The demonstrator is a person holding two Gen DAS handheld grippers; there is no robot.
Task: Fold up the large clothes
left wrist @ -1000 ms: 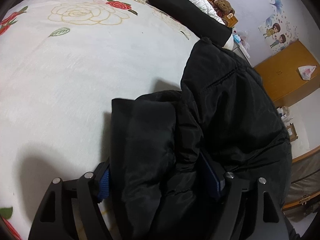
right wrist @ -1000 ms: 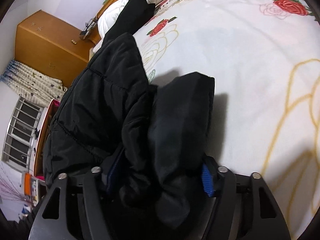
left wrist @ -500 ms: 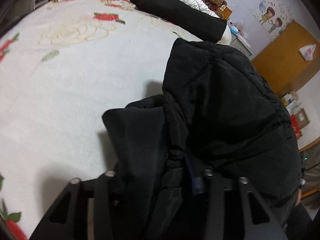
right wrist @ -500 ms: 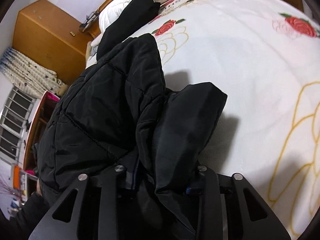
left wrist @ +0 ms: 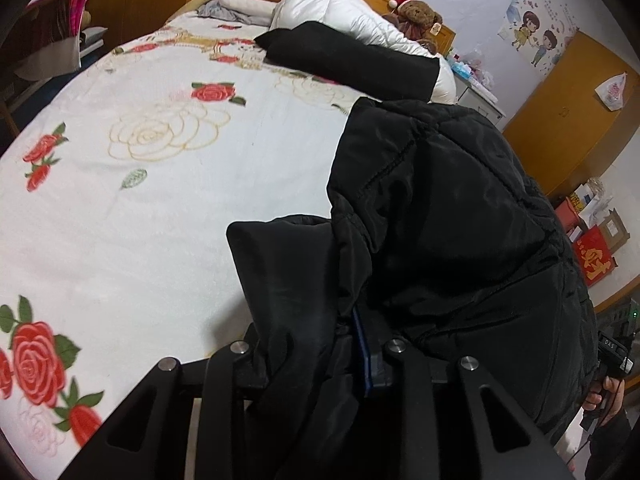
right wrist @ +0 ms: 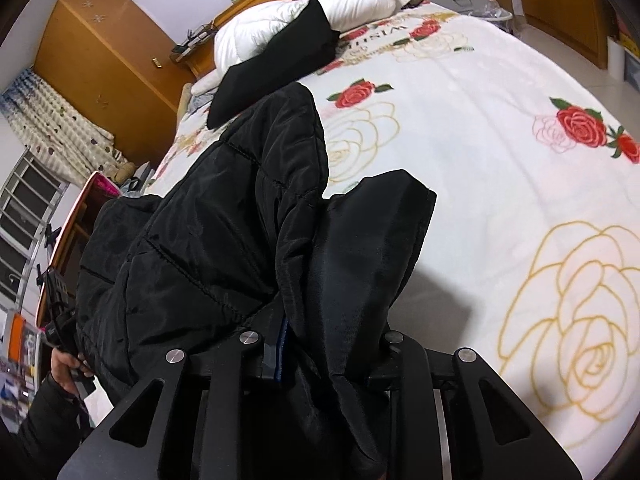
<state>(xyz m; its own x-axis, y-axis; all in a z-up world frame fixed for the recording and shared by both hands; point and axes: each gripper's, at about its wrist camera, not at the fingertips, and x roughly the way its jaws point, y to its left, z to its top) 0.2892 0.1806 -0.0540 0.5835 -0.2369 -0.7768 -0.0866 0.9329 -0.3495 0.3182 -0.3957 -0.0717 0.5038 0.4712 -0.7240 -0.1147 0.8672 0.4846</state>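
A black quilted padded jacket (left wrist: pixel 460 216) is held up off a bed (left wrist: pixel 140 208) by two grippers, one at each side. In the left wrist view the jacket fills the lower right, its long axis running from the gripper at 6 o'clock up toward 1 o'clock, where its far edge hangs just short of the pillows. In the right wrist view the jacket (right wrist: pixel 224 216) mirrors this, stretching from 6 o'clock toward 11 o'clock. The fabric is shiny, with stitched quilt lines across puffy panels, and it bunches in deep folds near each gripper. A smoother flat flap, perhaps a collar or hem, sticks out on the bed side of each grip.

The left gripper (left wrist: pixel 320 360) has its jaws closing narrowly on a thick fold of jacket, with a blue pad edge showing against the cloth. The right gripper (right wrist: pixel 332 344) has its jaws closing likewise on a bunched fold, which drapes over and hides one finger.

The bed has a white cover printed with red and gold-outlined roses. At its head, toward 12 o'clock, lie a white duvet (left wrist: pixel 340 12), a long black cushion (left wrist: pixel 352 64) and a teddy bear (left wrist: pixel 416 16). A hand (right wrist: pixel 68 368) holding the other gripper shows at 8 o'clock in the right wrist view.
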